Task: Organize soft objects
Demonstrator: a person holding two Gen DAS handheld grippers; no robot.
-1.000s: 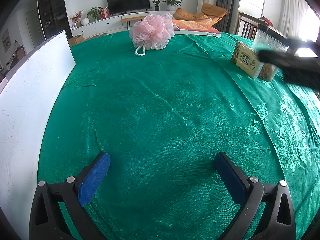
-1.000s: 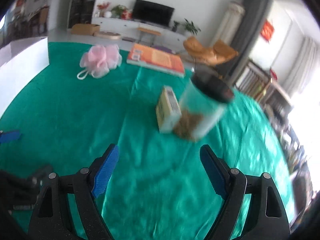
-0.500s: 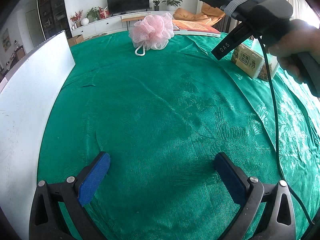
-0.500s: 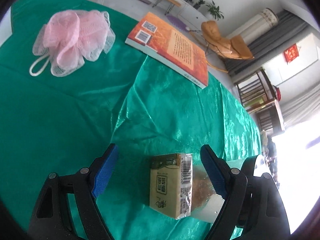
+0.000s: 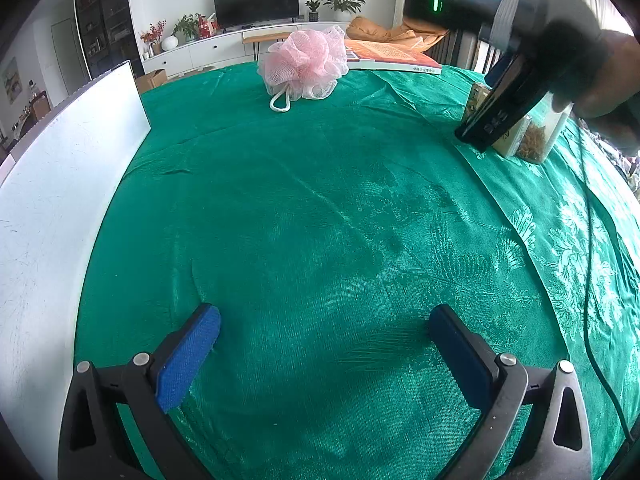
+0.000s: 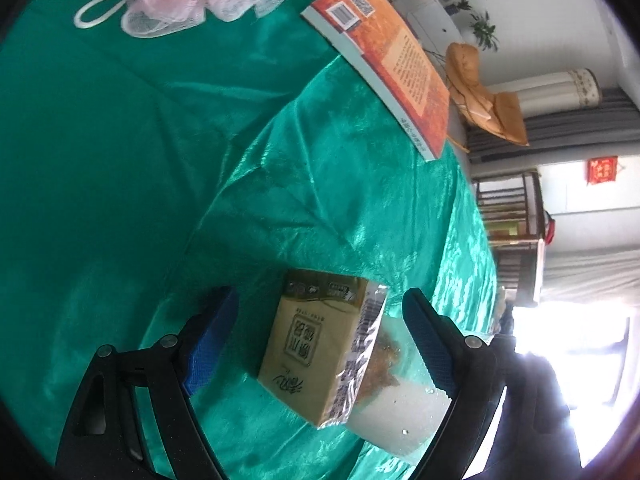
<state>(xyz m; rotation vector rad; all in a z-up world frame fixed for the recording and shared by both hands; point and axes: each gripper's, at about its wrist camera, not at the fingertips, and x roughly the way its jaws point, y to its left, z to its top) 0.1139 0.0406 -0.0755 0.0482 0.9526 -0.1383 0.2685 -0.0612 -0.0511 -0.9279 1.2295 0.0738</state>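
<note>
Low down, in the left wrist view: left gripper (image 5: pixel 322 316) hovering just above the green cloth (image 5: pixel 320 208) of the bench, jaws spread wide, nothing between the blue pads, pointing flat across the open middle; probably parked there to leave room for the other side. Far across, a pink bath pouf (image 5: pixel 306 64) resting near the back edge, its white cord loop towards the camera, just beside an orange book (image 5: pixel 394 56). Along the left edge, a white board (image 5: pixel 60 200) standing upright. At upper right, the right hand (image 5: pixel 612 88) wrapped round a black handle, tilted steeply down over a tissue pack (image 5: pixel 509 141) and a clear jar (image 5: pixel 540 136), both mostly hidden behind it. Next, in the right wrist view: right gripper (image 6: pixel 320 316) rolled well over to one side, aimed down, jaws wide apart and straddling the tissue pack, no pad touching it that can be made out. Pack standing on edge in its clear wrap, leaning against or at least tight beside the jar of brown bits, so likely needing a grip narrow enough to clear the jar. Judging by this: approach to the first soft item, grasp not yet made, most of the tidying yet to do. Pouf visible again at top left, well apart, untouched.
</note>
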